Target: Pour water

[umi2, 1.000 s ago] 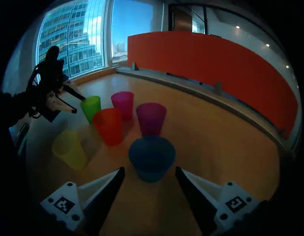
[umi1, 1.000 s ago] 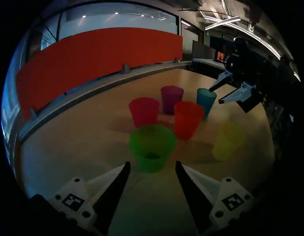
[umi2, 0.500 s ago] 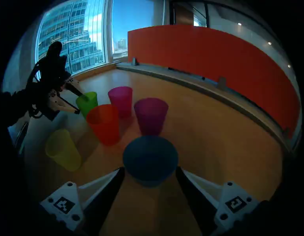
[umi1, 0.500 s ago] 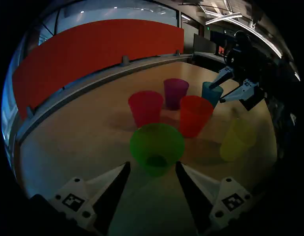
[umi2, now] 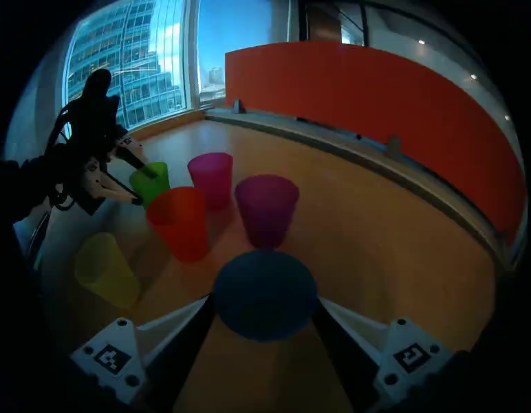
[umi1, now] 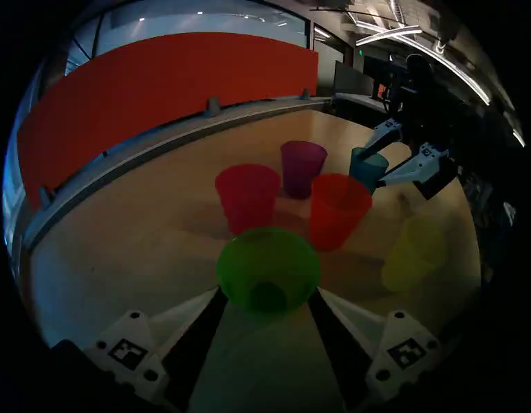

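green cup (umi1: 267,272) stands upright on the desk (umi1: 128,234), set between the fingers of your left gripper (umi1: 267,294). blue cup (umi2: 264,294) sits the same way inside your right gripper (umi2: 263,301). both grippers are spread wide, bracketing the cup walls. cannot tell whether the pads touch the plastic.

red cup (umi1: 248,196), purple cup (umi1: 303,165) and orange cup (umi1: 338,206) stand close behind the green one, with the yellow cup (umi1: 413,251) off to the side. water level in either cup: cannot tell.

judgement: thin translucent plastic, so light, with walls likely to go oval under a hard squeeze. it looks smooth and tapered, so it may slip down through the pads. take each cup at mid-wall below the rim and close gently. lift clear of the neighbours before you tilt.
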